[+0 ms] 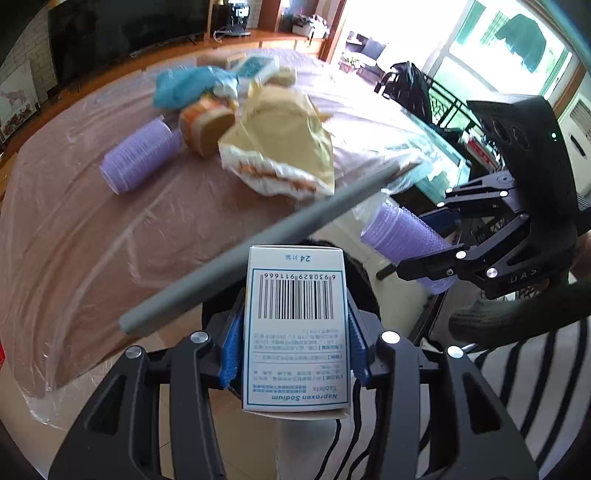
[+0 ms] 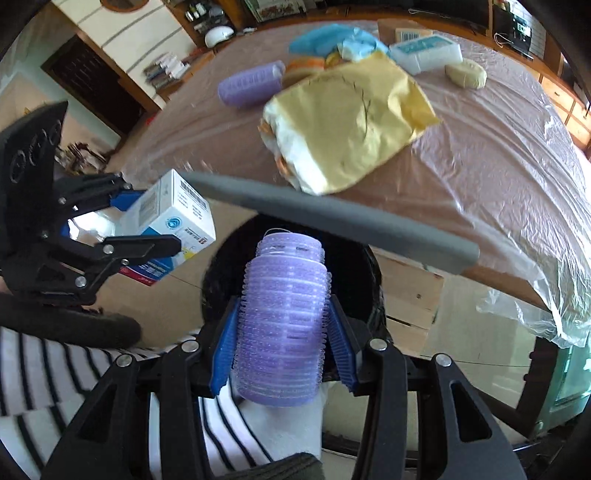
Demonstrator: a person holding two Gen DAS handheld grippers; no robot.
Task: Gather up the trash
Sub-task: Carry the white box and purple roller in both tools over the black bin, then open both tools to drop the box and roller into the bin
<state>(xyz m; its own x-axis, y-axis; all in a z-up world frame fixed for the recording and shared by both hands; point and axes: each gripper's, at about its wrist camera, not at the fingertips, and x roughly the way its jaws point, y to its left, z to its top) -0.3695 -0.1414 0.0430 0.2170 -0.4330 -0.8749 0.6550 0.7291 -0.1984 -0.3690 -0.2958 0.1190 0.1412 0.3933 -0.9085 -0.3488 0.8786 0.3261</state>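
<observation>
The left gripper [image 1: 295,347] has its jaws clamped on a white tablet box [image 1: 295,332], low centre of the frame. The right gripper [image 2: 282,343] pinches a purple hair roller [image 2: 282,325]. More trash, including a yellow bag [image 2: 354,122], lies on the tabletop [image 2: 498,166] above.

Plastic-covered table [image 1: 110,229], dark television [image 1: 122,33], bright windows [image 1: 491,48]

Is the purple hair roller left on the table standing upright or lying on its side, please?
Lying on its side: the purple hair roller rests lengthwise on the plastic-covered table, one open end facing the camera in the left wrist view.
</observation>
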